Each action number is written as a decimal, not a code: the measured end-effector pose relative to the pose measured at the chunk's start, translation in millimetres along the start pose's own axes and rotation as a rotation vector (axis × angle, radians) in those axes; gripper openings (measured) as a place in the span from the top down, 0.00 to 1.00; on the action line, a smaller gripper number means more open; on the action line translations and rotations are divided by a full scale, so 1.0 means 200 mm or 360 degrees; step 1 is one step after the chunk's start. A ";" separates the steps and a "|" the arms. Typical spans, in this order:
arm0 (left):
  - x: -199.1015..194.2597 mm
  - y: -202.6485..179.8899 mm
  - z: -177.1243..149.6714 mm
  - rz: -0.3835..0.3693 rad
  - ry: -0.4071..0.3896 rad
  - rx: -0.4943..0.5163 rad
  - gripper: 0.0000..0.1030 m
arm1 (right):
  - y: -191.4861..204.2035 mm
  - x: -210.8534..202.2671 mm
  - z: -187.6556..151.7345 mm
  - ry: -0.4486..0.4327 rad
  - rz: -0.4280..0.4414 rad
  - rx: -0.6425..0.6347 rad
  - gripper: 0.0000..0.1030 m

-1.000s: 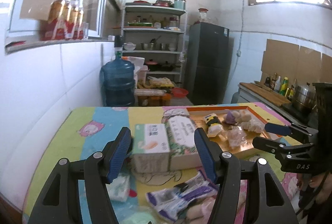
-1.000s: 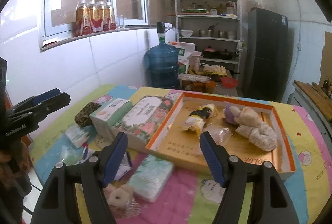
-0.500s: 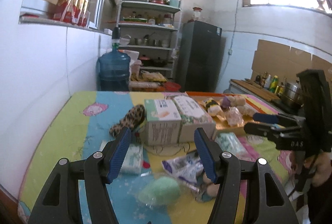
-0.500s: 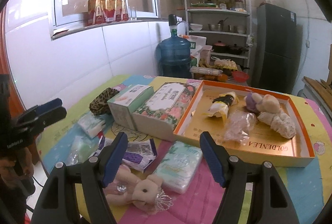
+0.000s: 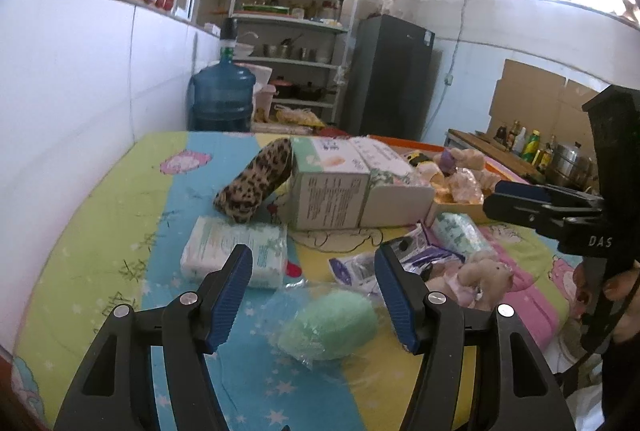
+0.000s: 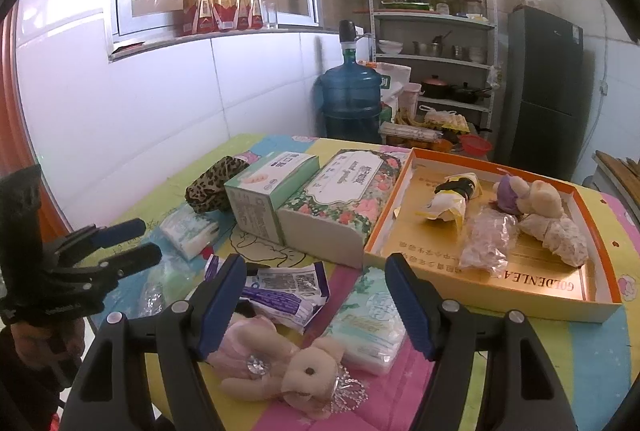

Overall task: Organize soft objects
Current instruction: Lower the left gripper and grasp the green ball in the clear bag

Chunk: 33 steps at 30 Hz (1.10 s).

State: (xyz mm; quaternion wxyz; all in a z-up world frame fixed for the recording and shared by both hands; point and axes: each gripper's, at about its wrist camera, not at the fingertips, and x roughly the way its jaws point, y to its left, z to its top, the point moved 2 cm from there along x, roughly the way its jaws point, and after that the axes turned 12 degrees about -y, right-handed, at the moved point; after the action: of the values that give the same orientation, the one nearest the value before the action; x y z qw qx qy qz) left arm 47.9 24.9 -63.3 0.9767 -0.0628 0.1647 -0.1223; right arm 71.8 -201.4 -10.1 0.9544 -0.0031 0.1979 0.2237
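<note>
2 wide-open, empty grippers are held over soft items scattered on the table.

The green sponge [image 5: 329,323], bagged in loose film, is framed by the left gripper [image 5: 314,295]; it is judged light, squashy and slippery, best pinched across its middle. The plush bear [image 6: 280,371] lies just below the right gripper [image 6: 316,301], near the orange-rimmed tray [image 6: 496,295]; its body is judged the safest hold.

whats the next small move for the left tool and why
Probably ease the left tool down and forward around the green sponge in clear wrap, then close. Its jaws are open and empty, and the sponge lies loose on the tablecloth just below them, outside the orange box already holding soft toys.
</note>
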 end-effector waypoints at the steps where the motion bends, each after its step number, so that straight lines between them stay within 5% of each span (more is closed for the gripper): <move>1: 0.01 0.00 -0.01 -0.0002 0.0015 -0.0005 0.37 | 0.00 0.00 0.00 0.0003 0.0002 0.0002 0.30; 20: 0.10 -0.06 -0.20 -0.0250 0.0210 -0.0140 0.36 | -0.03 0.03 -0.04 0.0040 0.0019 0.0040 0.30; 33: 0.03 -0.08 -0.22 -0.0253 0.0115 -0.0132 0.50 | -0.04 0.03 -0.10 0.0072 0.0032 0.0053 0.30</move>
State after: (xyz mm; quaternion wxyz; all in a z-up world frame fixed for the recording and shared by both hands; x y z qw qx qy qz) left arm 34.9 4.3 -104.7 0.9539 -0.1116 0.1993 -0.1946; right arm 71.9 -207.4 -30.4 0.9472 0.0098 0.2231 0.2299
